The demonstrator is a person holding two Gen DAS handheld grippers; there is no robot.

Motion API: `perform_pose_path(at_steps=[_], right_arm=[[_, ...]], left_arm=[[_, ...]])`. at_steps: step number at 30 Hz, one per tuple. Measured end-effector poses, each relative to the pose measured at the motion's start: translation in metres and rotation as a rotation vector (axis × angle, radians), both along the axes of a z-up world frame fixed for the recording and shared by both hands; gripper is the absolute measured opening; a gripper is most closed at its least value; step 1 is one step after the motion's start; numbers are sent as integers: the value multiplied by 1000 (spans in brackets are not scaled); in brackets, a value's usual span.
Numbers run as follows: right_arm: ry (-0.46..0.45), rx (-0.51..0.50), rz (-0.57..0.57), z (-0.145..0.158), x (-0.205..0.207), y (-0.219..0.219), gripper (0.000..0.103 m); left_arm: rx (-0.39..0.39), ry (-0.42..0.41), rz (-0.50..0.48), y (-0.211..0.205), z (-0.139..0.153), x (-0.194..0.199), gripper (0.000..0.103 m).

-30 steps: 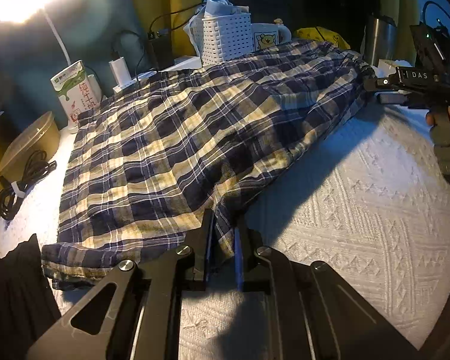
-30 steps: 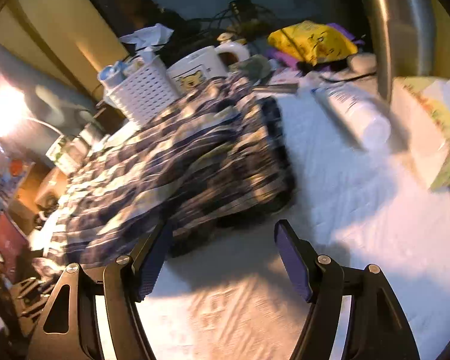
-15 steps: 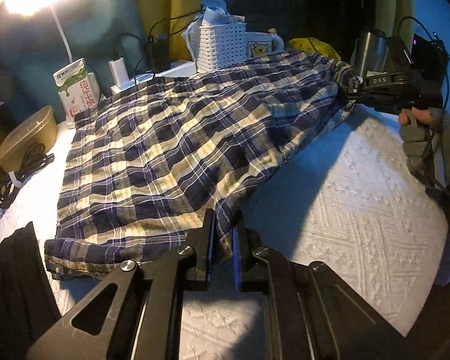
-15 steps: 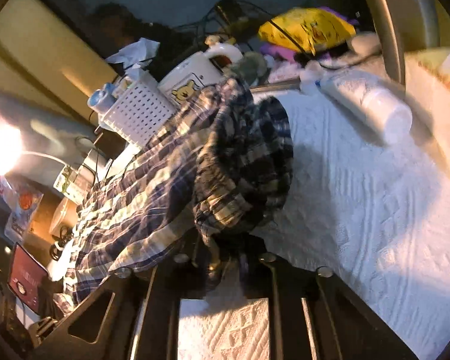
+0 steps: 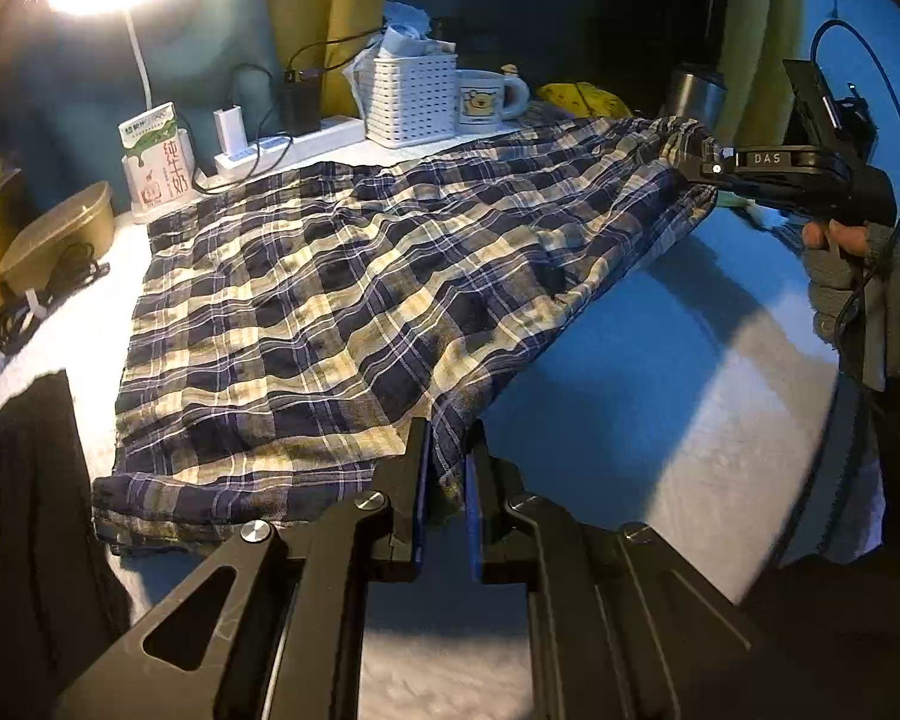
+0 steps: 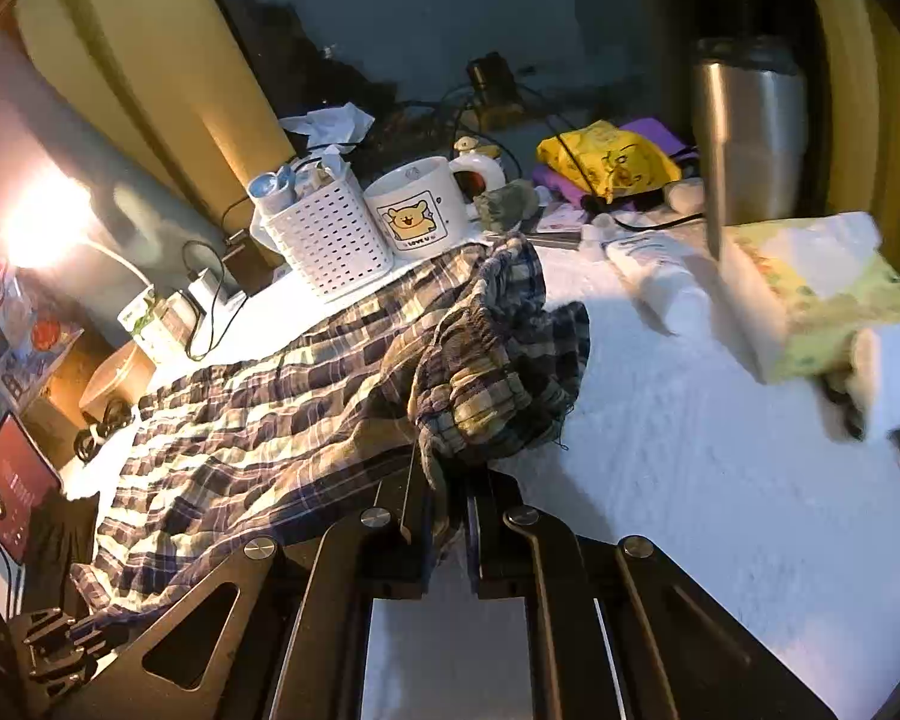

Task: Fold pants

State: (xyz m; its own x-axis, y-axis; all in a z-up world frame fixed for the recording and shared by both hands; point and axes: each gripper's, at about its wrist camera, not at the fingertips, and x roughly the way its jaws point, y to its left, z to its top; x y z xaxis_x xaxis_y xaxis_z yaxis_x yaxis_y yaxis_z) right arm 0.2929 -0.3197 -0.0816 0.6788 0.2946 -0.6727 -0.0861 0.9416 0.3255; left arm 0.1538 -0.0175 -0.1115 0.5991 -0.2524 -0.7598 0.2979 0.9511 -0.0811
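White basket (image 6: pixel 330 246) holds tubes; mug (image 6: pixel 417 216) contents unclear.

"DAS" stood on the right gripper (image 5: pixel 705 165) at two o'clock, "LOVE U" on the bear mug (image 6: pixel 417 213), and "纯牛奶" on the milk carton (image 5: pixel 159 165) at ten o'clock.

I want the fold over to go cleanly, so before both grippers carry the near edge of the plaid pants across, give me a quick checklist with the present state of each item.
1. Left gripper shut on the plaid pants at the near hem corner: ok.
2. Right gripper shut on the gathered waistband end: ok.
3. Near edge lifted off the white cover between the two grips: ok.
4. Far half lying flat: not ok, wrinkled, and the waistband is bunched.
5. Landing side free of clutter: not ok, the white basket and bear mug stand right at the far edge.
6. Both fabric layers caught in each grip: cannot tell.
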Motion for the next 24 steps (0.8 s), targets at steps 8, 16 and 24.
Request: perform_pose_path(at_steps=[8, 16, 24], right_arm=[[51, -94, -47, -26, -41, -15, 8], [94, -98, -70, -40, -58, -28, 18], [17, -142, -168, -9, -62, -42, 40]], left_arm=[[-35, 72, -25, -6, -16, -27, 11], [-85, 112, 60, 35, -8, -38, 12], [-90, 42, 299, 99, 1, -22, 63]])
